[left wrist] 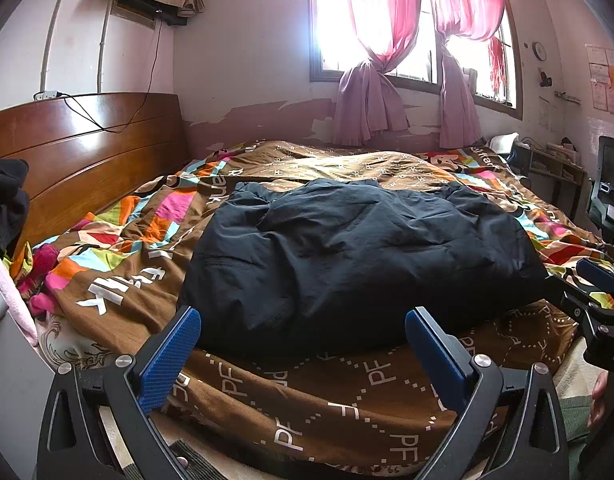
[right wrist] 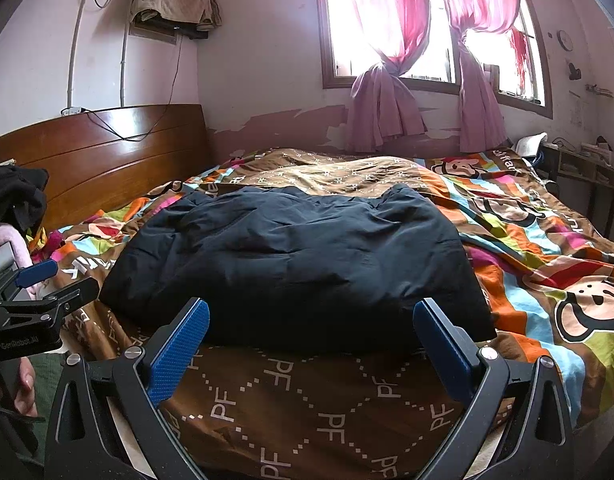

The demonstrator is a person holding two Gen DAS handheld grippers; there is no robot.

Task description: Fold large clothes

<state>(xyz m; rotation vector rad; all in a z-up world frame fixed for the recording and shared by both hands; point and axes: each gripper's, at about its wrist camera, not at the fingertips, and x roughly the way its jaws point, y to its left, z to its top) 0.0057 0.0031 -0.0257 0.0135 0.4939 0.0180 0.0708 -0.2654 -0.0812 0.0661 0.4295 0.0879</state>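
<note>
A patterned quilt (left wrist: 347, 400) is covering the bed, its headboard (left wrist: 87, 148) standing at the left. Pink curtains (right wrist: 391, 92) are hanging knotted at the bright window (right wrist: 347, 20).

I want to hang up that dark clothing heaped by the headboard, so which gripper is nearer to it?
Left. The left gripper is at the bed's near edge on the headboard side, closer to the dark clothing. The right gripper sits farther along that edge, with the black jacket ahead of both.

Blown-out window (left wrist: 387, 16) backlight, dim foreground, sharp focus, fisheye bending, dark corners
</note>
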